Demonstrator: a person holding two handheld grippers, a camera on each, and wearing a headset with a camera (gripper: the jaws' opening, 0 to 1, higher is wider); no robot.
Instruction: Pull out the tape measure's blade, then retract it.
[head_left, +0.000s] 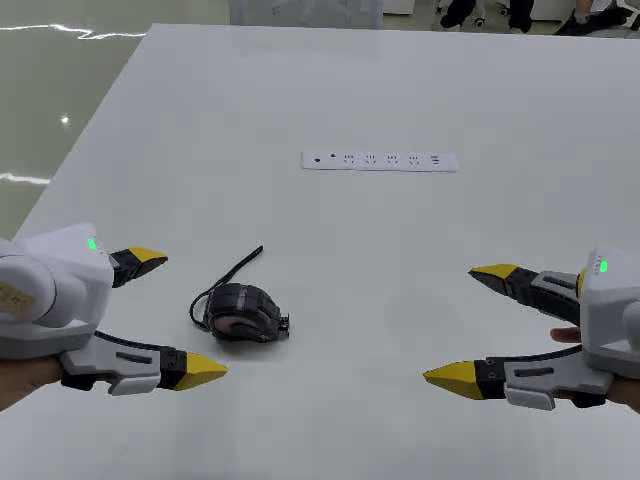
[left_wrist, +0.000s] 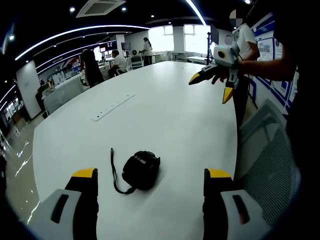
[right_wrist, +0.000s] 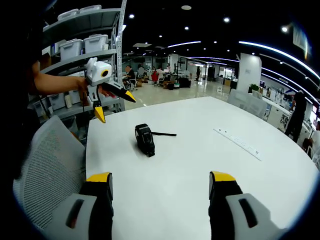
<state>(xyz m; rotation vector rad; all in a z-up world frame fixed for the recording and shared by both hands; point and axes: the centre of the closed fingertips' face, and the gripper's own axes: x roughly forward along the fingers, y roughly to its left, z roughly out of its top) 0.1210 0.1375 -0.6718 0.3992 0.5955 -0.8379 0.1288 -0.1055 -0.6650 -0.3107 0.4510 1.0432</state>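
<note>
A black tape measure (head_left: 245, 313) with a black wrist strap lies on the white table (head_left: 380, 230), blade fully inside. My left gripper (head_left: 185, 313) hovers just left of it, jaws wide open, nothing between them. In the left gripper view the tape measure (left_wrist: 141, 170) sits a short way ahead of the yellow-tipped jaws (left_wrist: 150, 173). My right gripper (head_left: 475, 325) is open too, well off to the right of the tape measure. In the right gripper view the tape measure (right_wrist: 144, 139) lies farther off, with the left gripper (right_wrist: 114, 105) held above the table beyond it.
A white power strip (head_left: 380, 160) lies across the table's middle, beyond the tape measure. A grey mesh chair (right_wrist: 47, 165) stands at the near table edge. People and desks are far off in the background.
</note>
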